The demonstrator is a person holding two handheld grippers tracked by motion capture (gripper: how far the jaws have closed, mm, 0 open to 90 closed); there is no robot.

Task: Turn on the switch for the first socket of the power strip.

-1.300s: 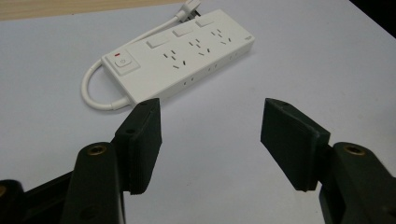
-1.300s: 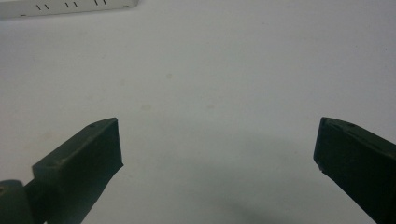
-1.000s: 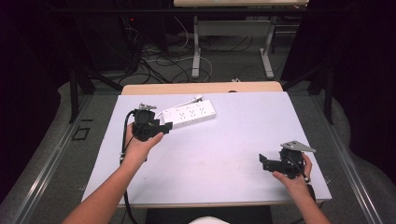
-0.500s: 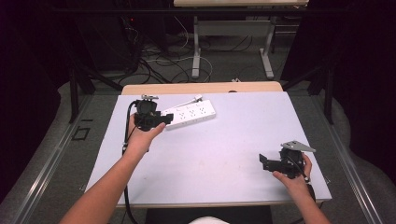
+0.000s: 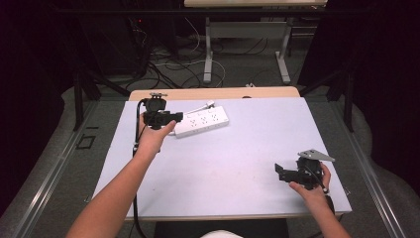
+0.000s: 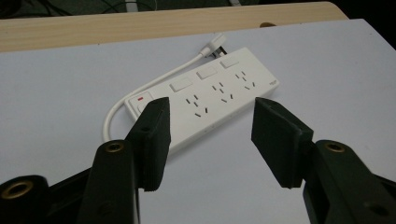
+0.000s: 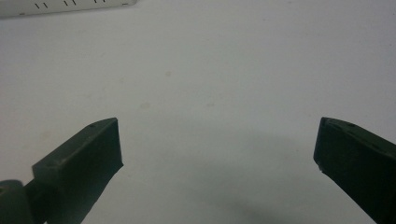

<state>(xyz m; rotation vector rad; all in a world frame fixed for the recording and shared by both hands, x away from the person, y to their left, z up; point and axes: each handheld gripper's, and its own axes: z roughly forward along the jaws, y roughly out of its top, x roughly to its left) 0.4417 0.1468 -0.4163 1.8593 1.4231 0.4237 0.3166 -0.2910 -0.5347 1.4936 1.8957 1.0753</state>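
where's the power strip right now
In the high view, the white power strip lies on the table's far left part, just in front of the open left hand-held gripper, untouched.

The white plastic four-socket power strip [image 6: 205, 105] lies on the pale grey table top [image 6: 327, 93], just ahead of the left gripper [image 6: 210, 133], partly between its spread fingers [image 6: 156, 135], its white cord [image 6: 140, 91] behind it.

Table [image 5: 237, 148]: brightly and evenly lit from above; dark surroundings
Shadows: soft, faint; a dim patch between the jaws in the right gripper view
Focus: high view soft, grainy; jaws slightly blurred up close
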